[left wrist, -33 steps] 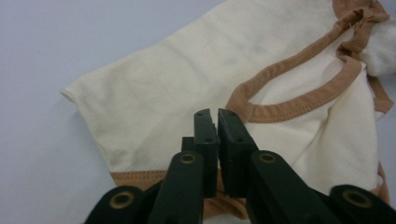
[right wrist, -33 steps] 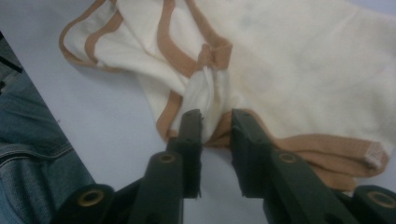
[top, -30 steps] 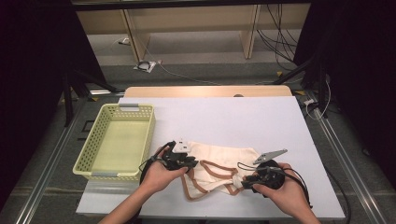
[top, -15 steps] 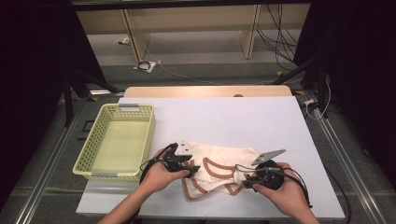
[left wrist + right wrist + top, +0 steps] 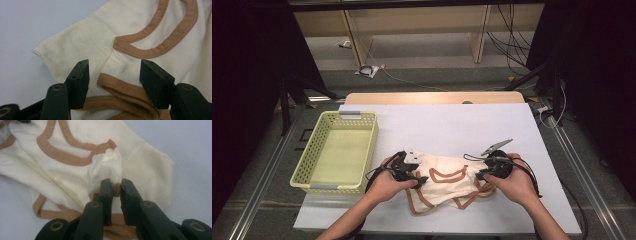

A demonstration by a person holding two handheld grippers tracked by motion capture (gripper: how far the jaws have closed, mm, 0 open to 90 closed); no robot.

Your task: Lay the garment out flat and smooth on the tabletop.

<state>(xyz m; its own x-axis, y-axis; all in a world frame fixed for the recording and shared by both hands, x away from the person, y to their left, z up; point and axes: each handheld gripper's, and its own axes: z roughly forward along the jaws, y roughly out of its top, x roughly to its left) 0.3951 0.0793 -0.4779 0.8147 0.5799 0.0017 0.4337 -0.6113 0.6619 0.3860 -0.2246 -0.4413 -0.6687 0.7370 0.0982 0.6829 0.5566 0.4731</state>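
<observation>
Jaws of right gripper (image 5: 116,188) pinching garment (image 5: 75,175)

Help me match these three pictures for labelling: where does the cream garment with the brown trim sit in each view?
High view: cream garment lies low centre on the white table, between both hands.
Left gripper view: centre and right, brown trim between open jaws.
Right gripper view: centre-left, a fold pinched by the jaws.
Shared landmark: the brown trim.
</observation>
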